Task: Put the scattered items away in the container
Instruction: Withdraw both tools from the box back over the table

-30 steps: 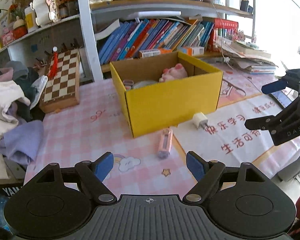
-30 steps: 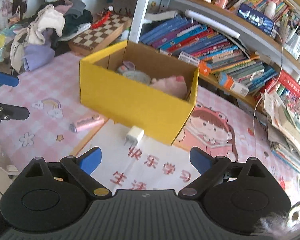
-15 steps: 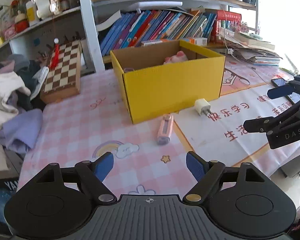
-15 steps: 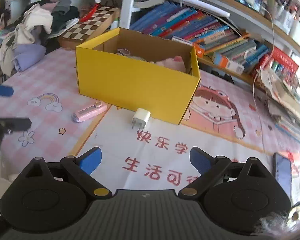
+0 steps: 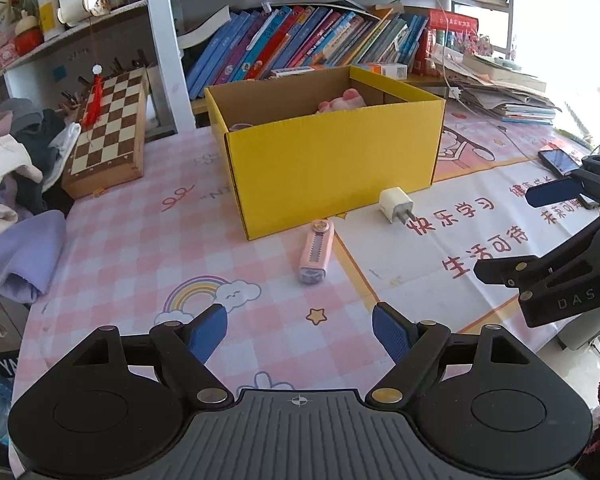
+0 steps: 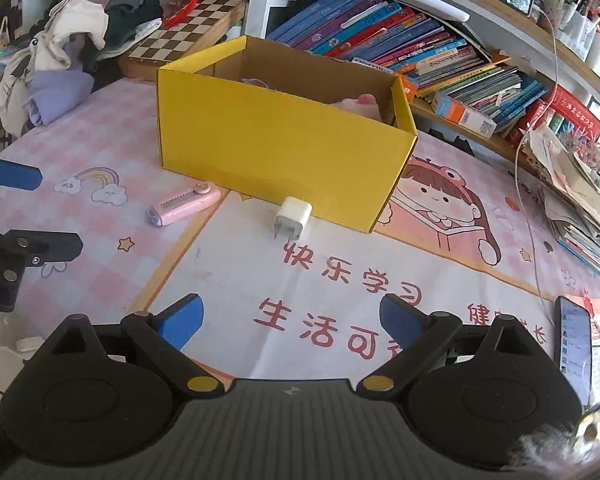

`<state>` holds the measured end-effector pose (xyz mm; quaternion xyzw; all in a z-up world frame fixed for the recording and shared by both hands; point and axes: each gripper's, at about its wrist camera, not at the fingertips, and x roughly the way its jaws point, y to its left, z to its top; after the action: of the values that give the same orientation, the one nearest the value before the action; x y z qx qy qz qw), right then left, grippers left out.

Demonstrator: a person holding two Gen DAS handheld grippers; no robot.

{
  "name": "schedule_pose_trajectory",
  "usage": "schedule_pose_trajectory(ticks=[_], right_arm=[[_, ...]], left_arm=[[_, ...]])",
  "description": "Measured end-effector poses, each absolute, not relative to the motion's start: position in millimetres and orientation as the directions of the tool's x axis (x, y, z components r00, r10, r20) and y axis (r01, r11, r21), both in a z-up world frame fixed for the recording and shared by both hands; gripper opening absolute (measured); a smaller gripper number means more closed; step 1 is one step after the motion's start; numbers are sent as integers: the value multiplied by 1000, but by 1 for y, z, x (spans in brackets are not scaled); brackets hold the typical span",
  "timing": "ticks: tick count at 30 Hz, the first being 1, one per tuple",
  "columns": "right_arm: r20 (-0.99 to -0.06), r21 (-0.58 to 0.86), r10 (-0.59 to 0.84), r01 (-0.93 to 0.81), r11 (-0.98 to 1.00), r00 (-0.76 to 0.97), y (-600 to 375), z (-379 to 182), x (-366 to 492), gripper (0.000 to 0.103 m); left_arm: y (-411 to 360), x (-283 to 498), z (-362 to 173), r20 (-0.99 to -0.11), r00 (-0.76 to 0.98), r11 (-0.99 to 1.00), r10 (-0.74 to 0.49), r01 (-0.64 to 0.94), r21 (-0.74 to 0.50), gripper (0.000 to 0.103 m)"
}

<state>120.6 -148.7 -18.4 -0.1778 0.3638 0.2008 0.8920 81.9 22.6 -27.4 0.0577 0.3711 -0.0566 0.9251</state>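
Pink cutter (image 5: pixel 316 254) ahead of my left gripper (image 5: pixel 300 334), white charger (image 6: pixel 292 219) ahead of my right gripper (image 6: pixel 290 322), both jaws open and empty, yellow box (image 5: pixel 332 168) just behind.

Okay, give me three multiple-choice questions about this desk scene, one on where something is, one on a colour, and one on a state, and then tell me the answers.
1. Where does the white charger lie?
A. inside the box
B. on the mat, in front of the box
C. on the chessboard

2. What colour is the box outside?
A. yellow
B. blue
C. white

3. How do the left gripper's jaws stand?
A. shut on the pink cutter
B. shut on nothing
C. open, holding nothing

Answers:
1 B, the charger sits on the mat just before the box's front wall.
2 A, its outer walls are yellow in both views.
3 C, the blue pads stand wide apart, and the pink cutter lies on the table ahead of them.
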Motion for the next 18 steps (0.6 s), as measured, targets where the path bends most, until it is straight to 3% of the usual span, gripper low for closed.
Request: schedule_pose_trajectory(ticks=[18], right_arm=[[-731,-147,255,-511,847,633,-156,-20,142,93]], left_arm=[[16,102,-35,-710,702,990,-59,131,47,82]])
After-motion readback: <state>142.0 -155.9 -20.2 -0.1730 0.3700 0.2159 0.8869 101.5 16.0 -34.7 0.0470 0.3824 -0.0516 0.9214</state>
